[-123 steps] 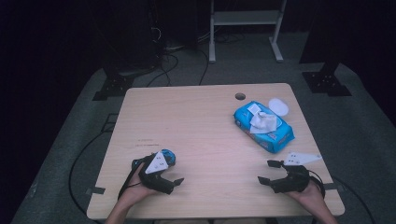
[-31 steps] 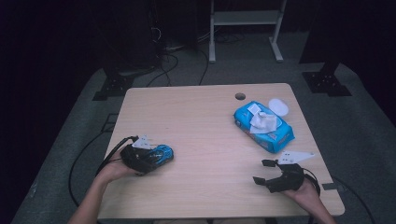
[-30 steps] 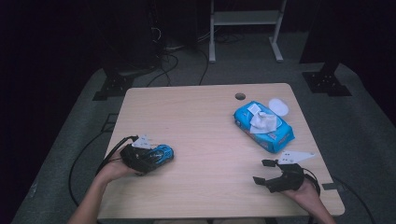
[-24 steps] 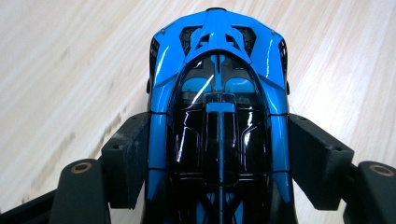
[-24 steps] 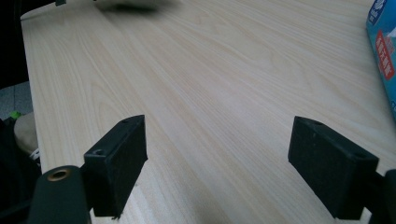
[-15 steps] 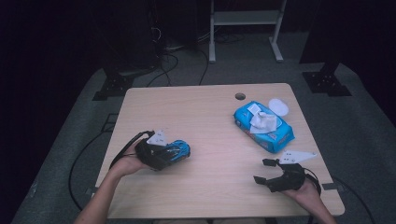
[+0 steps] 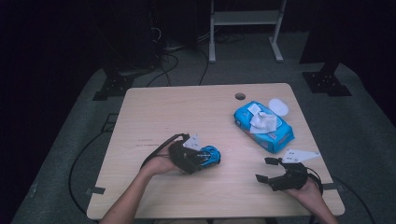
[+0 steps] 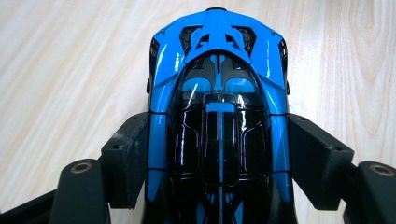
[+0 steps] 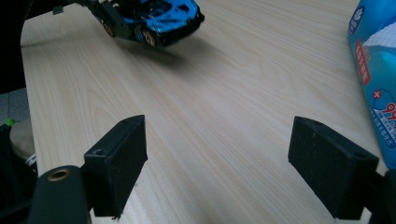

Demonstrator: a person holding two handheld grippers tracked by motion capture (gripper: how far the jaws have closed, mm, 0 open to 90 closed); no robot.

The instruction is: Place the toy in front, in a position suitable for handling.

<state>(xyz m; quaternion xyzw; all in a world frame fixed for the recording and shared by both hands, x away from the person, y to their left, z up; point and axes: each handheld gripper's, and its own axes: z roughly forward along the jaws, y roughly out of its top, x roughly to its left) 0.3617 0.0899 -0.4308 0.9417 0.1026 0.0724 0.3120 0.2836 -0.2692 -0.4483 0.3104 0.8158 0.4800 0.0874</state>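
A blue and black toy car (image 8: 217, 116) sits between the two black jaws of my left gripper (image 8: 218, 161), which press on its sides. From above, that left gripper (image 7: 196, 157) holds the toy car (image 7: 210, 155) just over the middle of the wooden table (image 7: 187, 112). The right gripper view shows the toy car (image 9: 154, 17) lifted, with its shadow on the wood beneath. My right gripper (image 9: 231, 163) stands open over bare wood. In the high view the right gripper (image 7: 267, 170) rests near the front right edge.
A blue wet-wipe pack (image 7: 264, 125) with a white wipe pulled out lies at the right of the table, its edge at the wet-wipe pack (image 9: 376, 74). A white lid (image 7: 278, 106) and a cable hole (image 7: 240, 96) lie behind it. Cables trail off the left edge.
My left gripper has carried the toy car to the right, from the table's left side toward its middle. The right gripper has stayed where it was.
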